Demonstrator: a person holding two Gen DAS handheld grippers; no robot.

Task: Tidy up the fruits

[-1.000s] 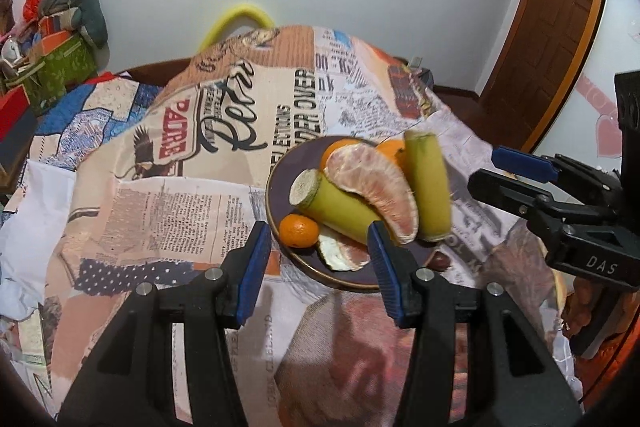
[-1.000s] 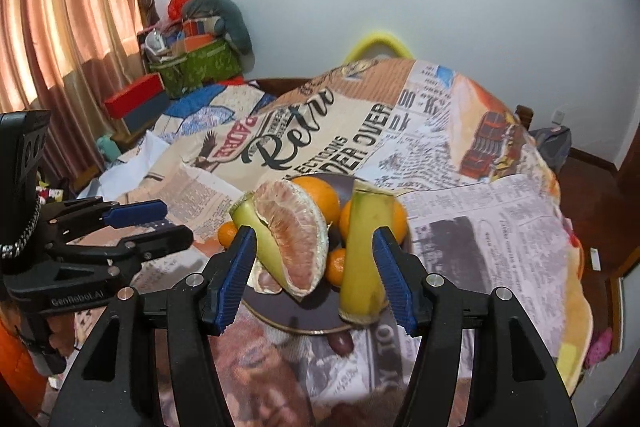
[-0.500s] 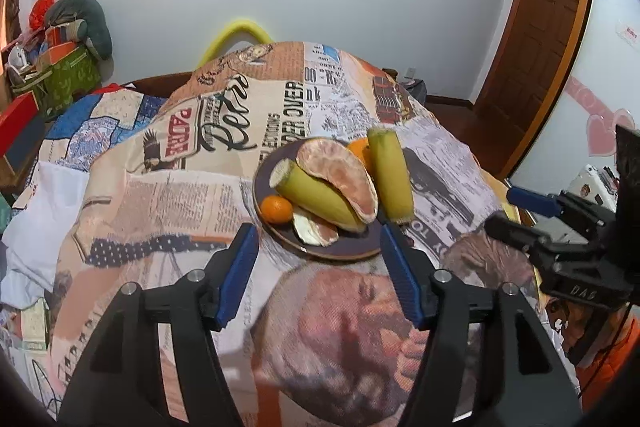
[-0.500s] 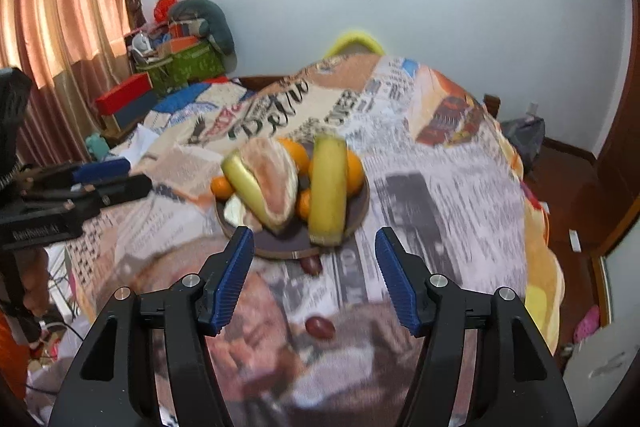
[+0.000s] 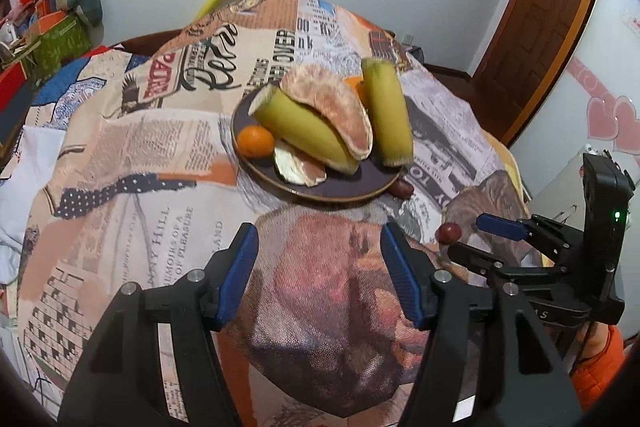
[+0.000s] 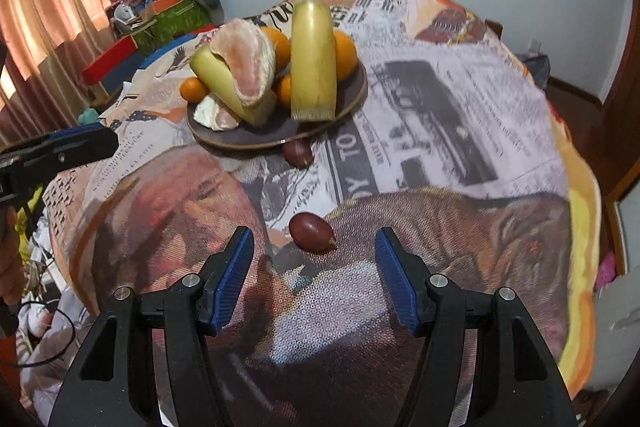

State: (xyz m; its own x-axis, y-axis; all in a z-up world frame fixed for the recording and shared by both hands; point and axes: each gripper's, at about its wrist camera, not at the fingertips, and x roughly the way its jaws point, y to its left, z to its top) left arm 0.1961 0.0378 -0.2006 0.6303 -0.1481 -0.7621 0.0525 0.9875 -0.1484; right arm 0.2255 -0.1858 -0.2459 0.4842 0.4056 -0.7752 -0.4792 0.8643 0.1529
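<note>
While both hand-held grippers [image 5: 318,273] [image 6: 314,277] gape empty, the plate [image 6: 352,99] holds bananas [image 6: 313,61], oranges [image 6: 346,53], pomelo [image 6: 250,61]; two grapes [image 6: 311,231] lie outside.

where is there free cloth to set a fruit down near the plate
Free: the cloth left of the plate, beside the small orange, and the newspaper-print stretch right of the plate. Crowded: the plate itself, piled with fruit, and the strip in front of it, where one grape sits at the rim and another lies ahead of the right gripper.

Two bananas [image 6: 313,59], two grapes [image 6: 311,231], one plate [image 6: 256,138]
</note>
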